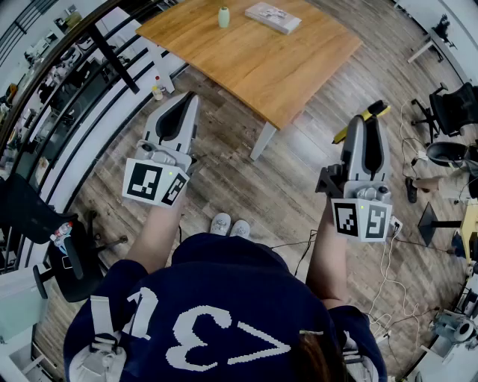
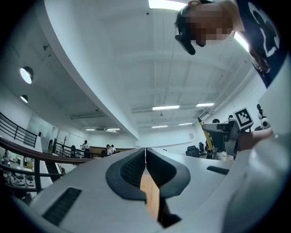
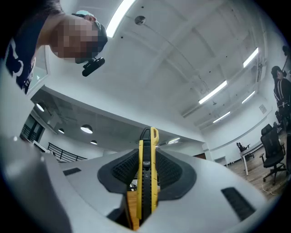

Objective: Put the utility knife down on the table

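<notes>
The plank floor (image 1: 246,179) fills most of the head view. The wooden surface (image 1: 254,56) lies in the upper middle of the frame. The person (image 1: 216,313) stands at the bottom edge, short of it, with both arms raised and tilted upward.

The left gripper (image 1: 190,97), left of centre, has its fingers pressed together with nothing between them. The right gripper (image 1: 366,123), right of centre, has its fingers pinching the utility knife (image 1: 382,111). The yellow and black knife stands on edge between the pads and juts out past their tips.

The knife hangs over bare floor, well apart from the surface, so the set-down looks not yet begun. If the fingers open here, the knife would likely drop to the floor near the person's shoes (image 1: 229,224). The hold is on the narrow body only, so a quick swing could make it pivot or slide out. Whether the blade is extended cannot be told.

A flat box (image 1: 272,17) and a small green bottle (image 1: 223,17) sit at the far end of the surface. A careless reach that far could tip the bottle.
</notes>
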### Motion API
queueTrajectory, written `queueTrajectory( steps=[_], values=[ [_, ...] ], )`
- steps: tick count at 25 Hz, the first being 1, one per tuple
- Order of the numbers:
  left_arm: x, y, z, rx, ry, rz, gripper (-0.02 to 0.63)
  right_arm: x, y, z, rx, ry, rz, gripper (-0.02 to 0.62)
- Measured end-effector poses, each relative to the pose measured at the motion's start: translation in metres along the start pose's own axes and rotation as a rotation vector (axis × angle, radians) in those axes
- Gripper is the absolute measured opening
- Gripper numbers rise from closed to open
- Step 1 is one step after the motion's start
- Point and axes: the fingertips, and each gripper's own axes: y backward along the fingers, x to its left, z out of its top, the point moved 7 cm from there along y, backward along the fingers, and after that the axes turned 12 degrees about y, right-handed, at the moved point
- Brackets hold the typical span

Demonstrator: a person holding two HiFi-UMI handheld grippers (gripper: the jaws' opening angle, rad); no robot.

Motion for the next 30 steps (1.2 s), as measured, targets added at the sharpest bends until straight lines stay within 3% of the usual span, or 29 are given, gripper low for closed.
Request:
queueTrajectory(
  steps=[19, 30],
  values=[
    [-0.022, 0.0, -0.014, 0.007, -0.007, 0.044, 0.018, -0.016, 0.003, -0.007, 0.004, -0.007, 0.046, 0.127],
    [0.027, -0.068, -0.028, -0.011, 0.014, 0.013, 0.018, -0.027, -0.061, -0.036, -0.007, 0.01, 0.025, 0.127]
  ],
)
